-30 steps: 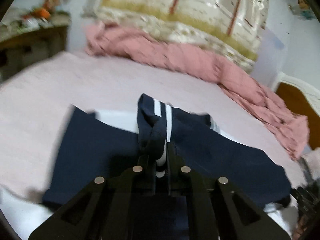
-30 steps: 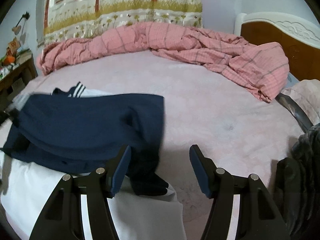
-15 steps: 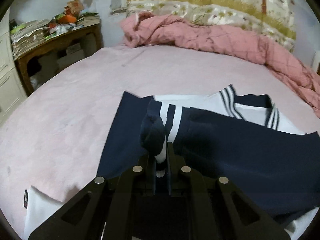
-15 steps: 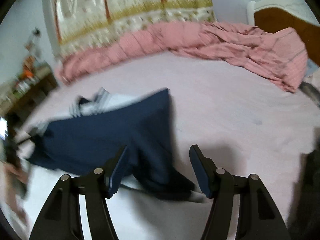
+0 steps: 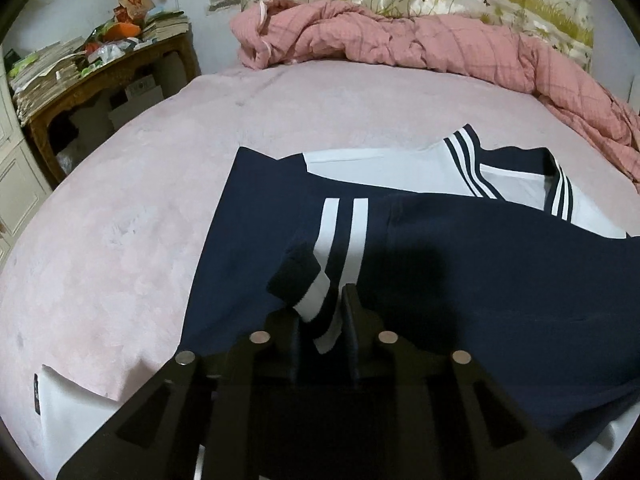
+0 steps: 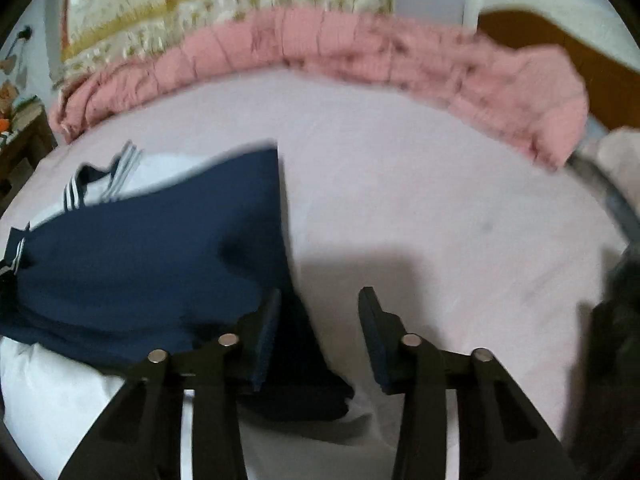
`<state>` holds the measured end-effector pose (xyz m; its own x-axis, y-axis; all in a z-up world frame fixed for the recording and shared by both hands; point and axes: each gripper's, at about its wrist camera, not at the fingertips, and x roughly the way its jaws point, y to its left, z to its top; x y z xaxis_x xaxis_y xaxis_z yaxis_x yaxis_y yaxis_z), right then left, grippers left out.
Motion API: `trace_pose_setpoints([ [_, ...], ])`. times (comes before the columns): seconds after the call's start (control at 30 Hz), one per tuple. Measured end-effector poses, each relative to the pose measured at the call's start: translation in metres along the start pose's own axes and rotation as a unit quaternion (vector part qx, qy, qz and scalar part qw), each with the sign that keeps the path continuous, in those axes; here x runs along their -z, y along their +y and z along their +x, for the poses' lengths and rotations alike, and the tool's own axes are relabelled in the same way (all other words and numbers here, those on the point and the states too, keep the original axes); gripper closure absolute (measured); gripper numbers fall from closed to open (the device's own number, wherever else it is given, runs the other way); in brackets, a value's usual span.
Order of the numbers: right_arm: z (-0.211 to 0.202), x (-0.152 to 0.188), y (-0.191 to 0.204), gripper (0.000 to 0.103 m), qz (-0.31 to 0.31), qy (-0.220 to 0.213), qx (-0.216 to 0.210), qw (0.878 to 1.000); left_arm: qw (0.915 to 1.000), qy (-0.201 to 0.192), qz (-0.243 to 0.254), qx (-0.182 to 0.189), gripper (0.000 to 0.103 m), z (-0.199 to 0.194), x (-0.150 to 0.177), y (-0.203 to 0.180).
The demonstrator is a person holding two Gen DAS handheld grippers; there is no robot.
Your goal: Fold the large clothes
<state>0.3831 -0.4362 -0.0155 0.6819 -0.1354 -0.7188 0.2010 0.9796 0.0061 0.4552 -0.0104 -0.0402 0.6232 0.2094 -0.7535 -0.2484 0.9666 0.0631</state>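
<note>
Bedding, garment and tools, as we find them. We list first the bed (image 5: 120,208), covered in a pale pink sheet, which carries everything else. A navy and white sailor-style top (image 5: 480,272) lies spread on the near half of the bed, towards its near edge; its white body and striped collar (image 5: 476,168) face the far side, and a navy sleeve is folded across the top of it. We note the sleeve's cuff (image 5: 320,276), navy with two white bands, standing up between the fingers of the left gripper (image 5: 322,316). Those jaws have just been opening, and a narrow gap shows beside the cuff, so we record the hold as loosening; whether the pads press the cloth at all we cannot tell.

The right gripper (image 6: 320,320) hovers over the garment's right-hand edge, near the near edge of the bed. Its jaws have just been closing yet stand apart; dark navy cloth lies below the gap and touches neither pad, so we record it as released.

A crumpled pink checked quilt (image 5: 420,40) runs along the far edge of the bed. A wooden side table (image 5: 100,80), piled with papers, stands off the far left corner.
</note>
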Motion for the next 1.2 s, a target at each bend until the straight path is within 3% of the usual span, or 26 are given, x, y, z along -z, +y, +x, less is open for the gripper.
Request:
trace_pose_setpoints([
  [0.07, -0.021, -0.01, 0.001, 0.07, 0.011, -0.045, -0.056, 0.997, 1.0, 0.005, -0.001, 0.003, 0.084, 0.0, 0.0, 0.001],
  [0.1, -0.025, -0.016, 0.002, 0.082, 0.021, -0.052, -0.094, 0.994, 1.0, 0.007, -0.003, 0.005, 0.084, 0.001, 0.0, 0.002],
  [0.13, -0.024, -0.02, 0.005, 0.091, 0.026, -0.049, -0.116, 0.992, 0.9999, 0.008, -0.005, 0.007, 0.084, 0.0, -0.001, 0.003],
  [0.17, -0.015, -0.025, 0.009, 0.092, 0.035, -0.034, -0.15, 0.987, 0.9999, 0.009, -0.008, 0.01, 0.083, -0.001, -0.001, 0.004],
  [0.2, -0.004, -0.025, 0.013, 0.095, 0.036, -0.015, -0.156, 0.987, 0.9998, 0.01, -0.009, 0.012, 0.083, 0.0, -0.001, 0.004],
  [0.27, 0.024, -0.018, 0.021, 0.098, 0.017, 0.033, -0.112, 0.993, 0.9998, 0.012, -0.012, 0.014, 0.083, 0.002, -0.001, 0.006],
  [0.33, 0.044, -0.012, 0.016, 0.101, 0.029, 0.073, -0.105, 0.991, 0.9997, 0.013, -0.013, 0.015, 0.082, 0.003, -0.001, 0.005],
  [0.43, 0.038, -0.015, 0.004, 0.103, 0.04, 0.061, -0.049, 0.996, 0.9997, 0.011, -0.012, 0.017, 0.081, 0.003, -0.001, 0.005],
  [0.53, 0.026, -0.01, 0.0, 0.103, 0.032, 0.042, -0.061, 0.997, 0.9996, -0.006, -0.002, 0.027, 0.081, -0.007, -0.003, 0.003],
  [0.67, -0.016, -0.006, 0.008, 0.103, -0.008, -0.013, -0.044, 0.999, 0.9956, -0.081, 0.019, 0.043, 0.075, -0.046, -0.009, -0.002],
  [0.73, -0.035, -0.002, 0.014, 0.103, -0.009, -0.026, -0.061, 0.998, 0.9917, -0.118, 0.019, 0.047, 0.068, -0.067, -0.011, -0.003],
  [0.8, -0.048, 0.0, 0.023, 0.103, -0.02, -0.039, -0.052, 0.998, 0.9899, -0.136, 0.015, 0.04, 0.067, -0.084, -0.014, -0.004],
  [0.87, -0.061, 0.002, 0.034, 0.097, -0.043, -0.06, -0.034, 0.997, 0.9847, -0.164, 0.021, 0.054, 0.062, -0.103, -0.015, -0.005],
  [1.0, -0.076, 0.004, 0.043, 0.083, -0.047, -0.076, -0.042, 0.995, 0.9703, -0.231, 0.038, 0.062, 0.037, -0.147, -0.01, -0.011],
  [1.07, -0.088, 0.006, 0.048, 0.064, -0.051, -0.095, -0.041, 0.993, 0.96, -0.266, 0.05, 0.071, 0.028, -0.172, -0.004, -0.014],
  [1.1, -0.094, 0.009, 0.049, 0.047, -0.051, -0.101, -0.043, 0.993, 0.955, -0.281, 0.057, 0.076, 0.024, -0.183, -0.001, -0.016],
  [1.13, -0.099, 0.012, 0.05, 0.04, -0.051, -0.111, -0.047, 0.991, 0.9498, -0.296, 0.063, 0.079, 0.022, -0.194, 0.004, -0.017],
  [1.2, -0.11, 0.013, 0.054, 0.033, -0.051, -0.124, -0.059, 0.989, 0.9412, -0.32, 0.067, 0.083, 0.008, -0.213, 0.015, -0.014],
])
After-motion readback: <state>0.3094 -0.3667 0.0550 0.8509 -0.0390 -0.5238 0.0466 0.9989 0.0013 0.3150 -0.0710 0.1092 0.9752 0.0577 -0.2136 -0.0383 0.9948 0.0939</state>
